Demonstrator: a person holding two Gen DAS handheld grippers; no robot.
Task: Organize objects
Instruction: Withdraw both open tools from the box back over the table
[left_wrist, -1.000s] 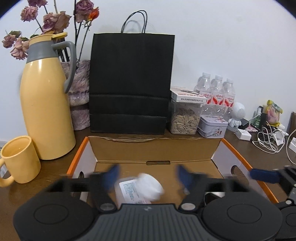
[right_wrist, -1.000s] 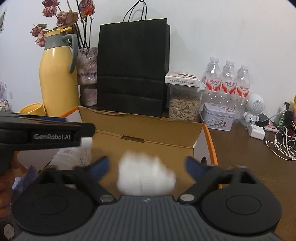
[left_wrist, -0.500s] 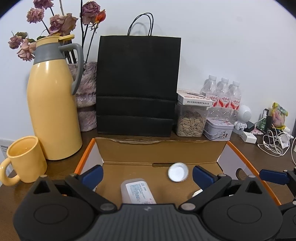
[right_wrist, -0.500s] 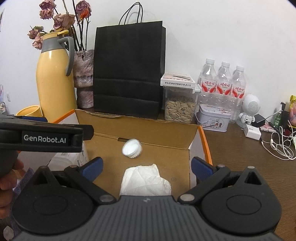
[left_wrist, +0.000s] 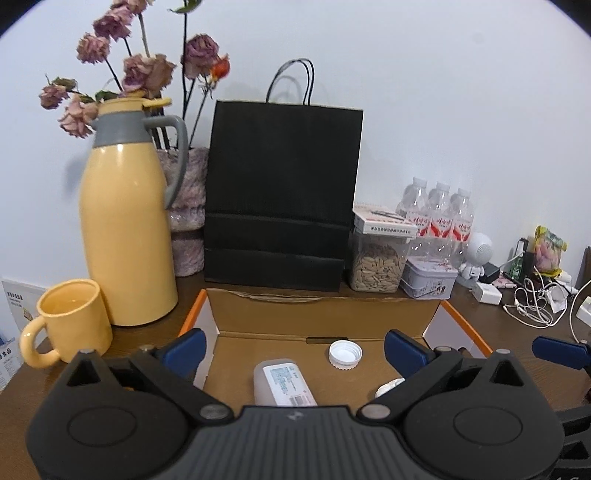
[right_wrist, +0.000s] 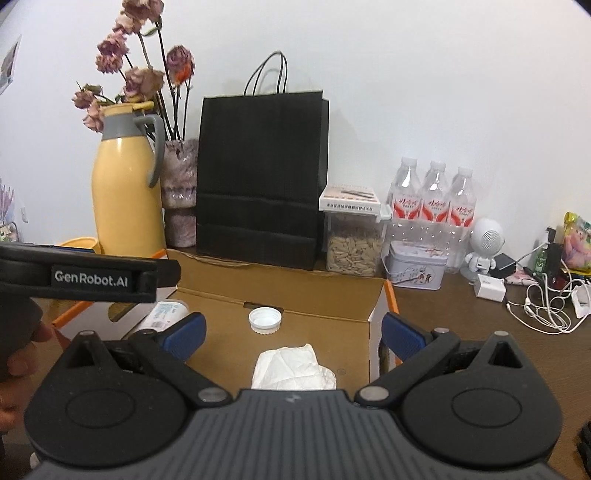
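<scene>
Box (left_wrist: 321, 317) sits open on the table, already holding a bottle (left_wrist: 282, 384) at left, a cap (left_wrist: 345, 353) mid-floor and a tissue (right_wrist: 293, 367) at right. Left gripper (left_wrist: 293, 349) and right gripper (right_wrist: 293, 332) both hang released, empty. Those three look sorted; whether more items remain I cannot tell.

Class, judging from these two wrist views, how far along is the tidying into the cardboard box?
Done: the bottle, white cap and crumpled tissue lie inside the cardboard box. In hand: nothing; the left gripper and right gripper are both open. Left: possibly the cables beside the box.
</scene>
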